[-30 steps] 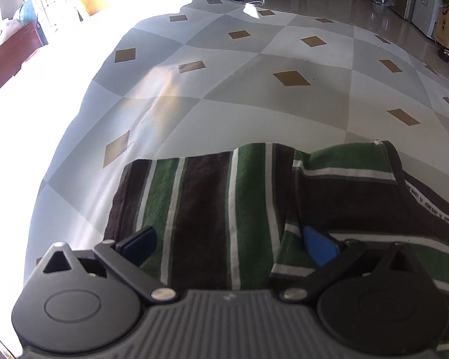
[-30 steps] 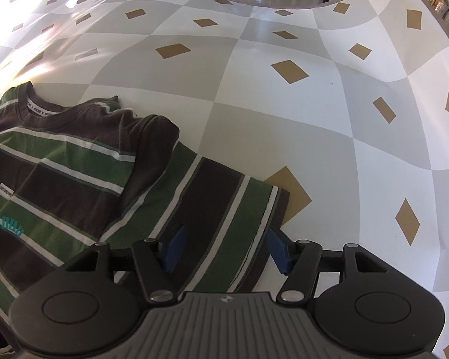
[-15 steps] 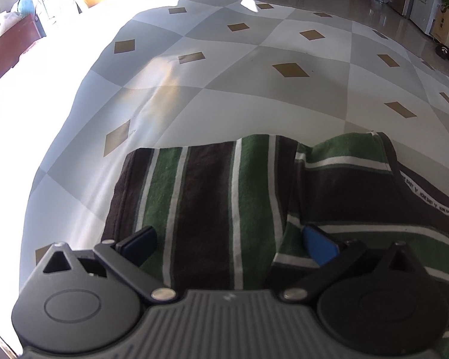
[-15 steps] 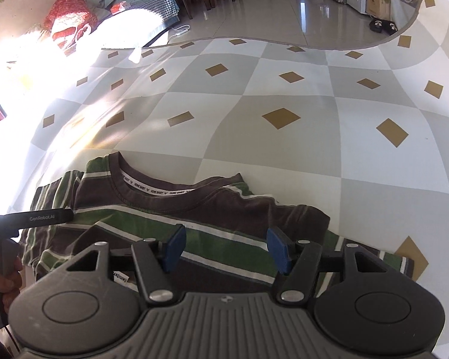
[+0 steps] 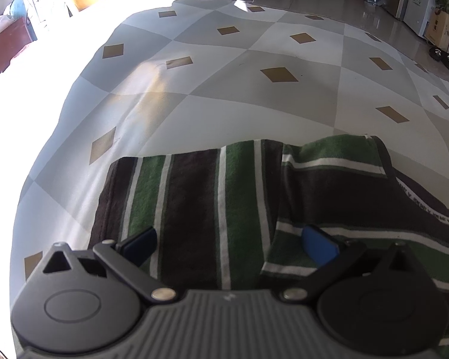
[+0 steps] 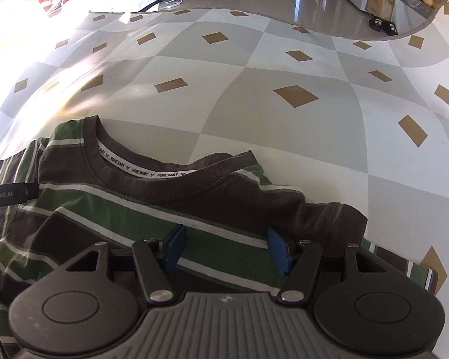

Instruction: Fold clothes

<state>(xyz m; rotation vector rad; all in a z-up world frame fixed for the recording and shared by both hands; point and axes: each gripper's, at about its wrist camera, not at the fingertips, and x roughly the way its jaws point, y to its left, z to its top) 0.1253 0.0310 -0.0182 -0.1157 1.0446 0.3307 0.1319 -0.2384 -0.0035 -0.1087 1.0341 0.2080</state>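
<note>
Striped T-shirt (image 6: 152, 209) lies flat on the patterned cloth (image 6: 254, 119) covering the counter, front up, collar (image 6: 140, 167) toward the far side. Both sleeves seem turned in over the body.

Left claw (image 5: 233, 243): jaws spread wide, nothing between them, low over the shirt's left folded edge; stripes there run near-to-far. Right claw (image 6: 224, 248): jaws spread, empty, over the chest just near of the collar.

Key relation: shirt's long axis runs near-far, collar far, hem out of view toward the person. Both claws sit directly above the fabric, left one nearer the left edge.

Versus 1.0 s ago: the right claw has swung left, from the right sleeve to mid-chest. Left view nearly unchanged, slightly raised. Stage judgement: partly folded; the lengthwise fold looks outstanding.
</note>
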